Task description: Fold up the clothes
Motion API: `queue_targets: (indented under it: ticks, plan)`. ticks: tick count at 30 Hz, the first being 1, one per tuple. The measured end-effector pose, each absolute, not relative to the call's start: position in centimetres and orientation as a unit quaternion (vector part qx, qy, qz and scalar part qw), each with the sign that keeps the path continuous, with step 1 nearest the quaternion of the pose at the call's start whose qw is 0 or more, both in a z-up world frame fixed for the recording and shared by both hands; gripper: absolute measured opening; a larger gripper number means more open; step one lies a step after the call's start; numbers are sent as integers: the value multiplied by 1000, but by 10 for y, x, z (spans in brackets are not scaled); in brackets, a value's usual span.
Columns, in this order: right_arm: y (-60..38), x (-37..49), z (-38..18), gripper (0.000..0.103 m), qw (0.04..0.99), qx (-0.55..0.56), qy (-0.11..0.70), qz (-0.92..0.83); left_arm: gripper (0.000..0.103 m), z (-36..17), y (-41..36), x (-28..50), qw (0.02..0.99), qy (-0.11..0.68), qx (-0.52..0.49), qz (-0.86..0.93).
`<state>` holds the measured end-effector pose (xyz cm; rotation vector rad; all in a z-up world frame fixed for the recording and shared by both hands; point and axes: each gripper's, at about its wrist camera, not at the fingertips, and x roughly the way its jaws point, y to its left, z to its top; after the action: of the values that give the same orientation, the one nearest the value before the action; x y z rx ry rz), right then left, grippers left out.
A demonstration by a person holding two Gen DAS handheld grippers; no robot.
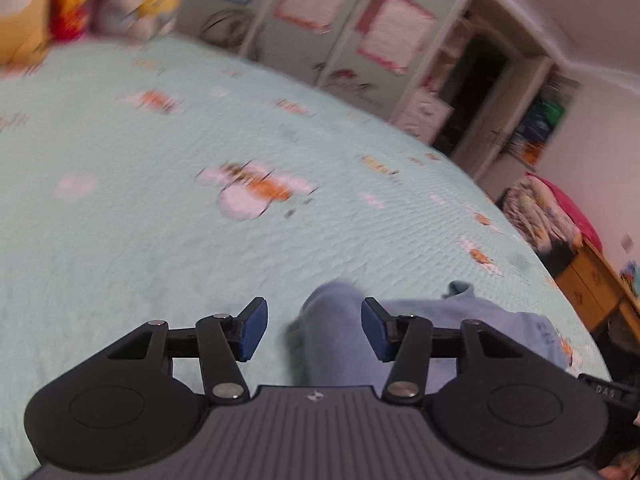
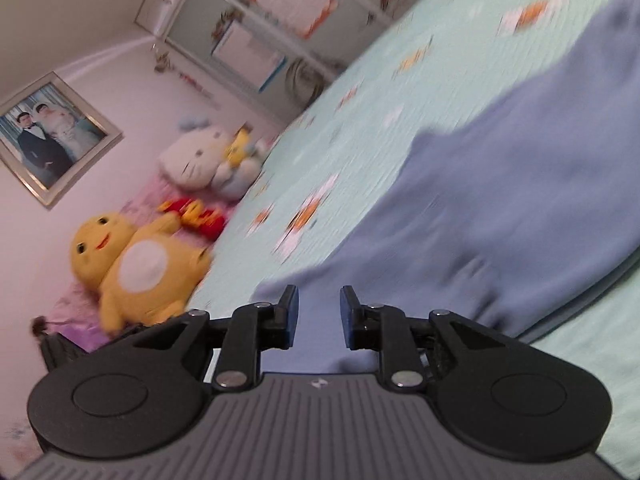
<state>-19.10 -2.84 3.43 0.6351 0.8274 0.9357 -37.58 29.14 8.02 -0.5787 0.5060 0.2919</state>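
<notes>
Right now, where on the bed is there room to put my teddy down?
The bedspread is bare between the stuffed toys and the blue garment. It is crowded along the toy end and wherever the garment lies.

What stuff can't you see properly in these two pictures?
- Blue garment, right wrist view: motion blur smears it, the right edge cuts it off, so its type and fold are unclear.
- Same garment, left wrist view: the left gripper body hides most of it.
- Bedspread prints, both views: blurred.
- Plush toys, left wrist view: blurred and cropped by the top corner.
- Right gripper: whether cloth touches its pads.
</notes>
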Motion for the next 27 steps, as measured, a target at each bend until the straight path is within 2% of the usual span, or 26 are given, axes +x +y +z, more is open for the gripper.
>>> queue_targets:
  ticks: [2,9,12,16,22,27]
  plan:
    - [-14,-195,35,24,761,281,388,437,54,76,281,-387,917,256,-265,154]
    - [15,-193,38,27,820,176,357,411,56,56,213,-406,939,291,-84,161]
    - [22,-188,28,34,832,144,358,398,57,42,189,-399,942,292,-4,166]
    - [27,-187,16,35,835,144,360,391,58,28,163,-392,939,291,91,161]
    - [27,-184,13,35,828,152,362,400,60,23,156,-382,929,287,148,181]
    - [25,-181,10,35,822,171,364,403,66,19,149,-374,907,291,221,209]
